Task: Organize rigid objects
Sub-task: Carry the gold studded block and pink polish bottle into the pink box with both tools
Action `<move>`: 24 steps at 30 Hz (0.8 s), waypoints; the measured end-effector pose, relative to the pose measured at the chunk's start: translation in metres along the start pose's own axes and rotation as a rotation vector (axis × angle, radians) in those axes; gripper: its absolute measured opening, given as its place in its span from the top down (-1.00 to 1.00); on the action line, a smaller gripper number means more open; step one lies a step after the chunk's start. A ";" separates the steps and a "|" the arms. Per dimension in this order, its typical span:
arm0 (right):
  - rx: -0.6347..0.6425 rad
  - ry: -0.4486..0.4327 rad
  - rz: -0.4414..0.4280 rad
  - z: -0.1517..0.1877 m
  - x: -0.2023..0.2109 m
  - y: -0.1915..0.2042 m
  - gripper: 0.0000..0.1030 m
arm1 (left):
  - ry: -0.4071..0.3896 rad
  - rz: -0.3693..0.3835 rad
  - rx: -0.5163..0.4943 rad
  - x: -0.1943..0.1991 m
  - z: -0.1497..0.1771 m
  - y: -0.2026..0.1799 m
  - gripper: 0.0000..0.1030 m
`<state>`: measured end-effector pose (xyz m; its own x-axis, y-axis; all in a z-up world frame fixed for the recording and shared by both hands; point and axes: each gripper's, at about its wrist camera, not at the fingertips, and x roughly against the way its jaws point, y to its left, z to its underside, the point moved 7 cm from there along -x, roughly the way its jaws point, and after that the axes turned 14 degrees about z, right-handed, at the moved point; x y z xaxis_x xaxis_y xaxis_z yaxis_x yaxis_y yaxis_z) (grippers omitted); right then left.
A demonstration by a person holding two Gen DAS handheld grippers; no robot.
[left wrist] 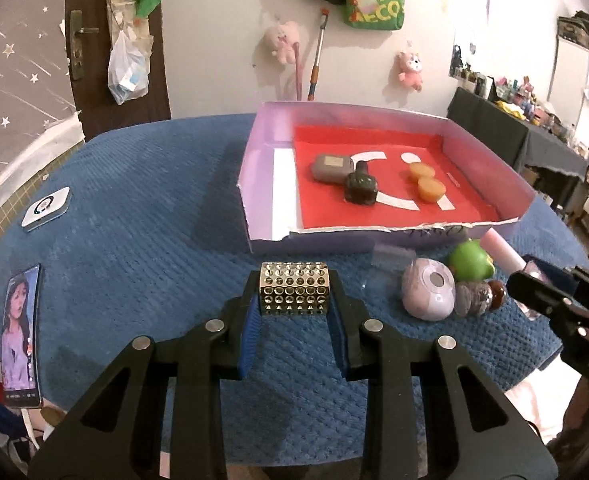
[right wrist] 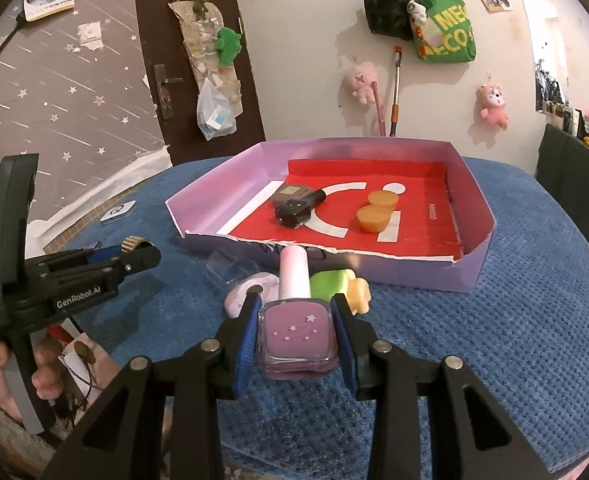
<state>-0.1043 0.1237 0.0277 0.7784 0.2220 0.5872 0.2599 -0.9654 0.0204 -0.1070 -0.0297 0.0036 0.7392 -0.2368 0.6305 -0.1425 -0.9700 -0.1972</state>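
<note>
While left gripper (left wrist: 294,294) clamps studded block (left wrist: 294,287), right gripper (right wrist: 294,320) pinches polish bottle (right wrist: 297,330)

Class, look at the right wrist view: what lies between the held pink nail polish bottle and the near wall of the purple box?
In the right wrist view, a green and yellow toy sits between the pink nail polish bottle and the purple box.

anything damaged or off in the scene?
The box's near wall is torn: a ragged white edge runs along its top, seen in both views. Otherwise nothing spilled. The left gripper holds the studded metal block, and the right gripper holds the pink nail polish bottle.
</note>
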 end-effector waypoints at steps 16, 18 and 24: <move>0.021 -0.034 0.007 -0.013 0.007 0.000 0.26 | 0.014 0.102 -0.039 -0.006 -0.008 -0.028 0.45; 0.021 -0.041 0.009 -0.017 0.008 -0.001 0.27 | 0.017 0.110 -0.045 -0.008 -0.012 -0.030 0.45; 0.023 -0.052 0.003 -0.027 0.007 -0.004 0.26 | 0.022 0.126 -0.073 -0.014 -0.022 -0.038 0.45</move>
<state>-0.1151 0.1257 0.0540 0.8074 0.2265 0.5447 0.2702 -0.9628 -0.0001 -0.1266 0.0093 0.0191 0.6981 -0.3569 0.6207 -0.2814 -0.9339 -0.2205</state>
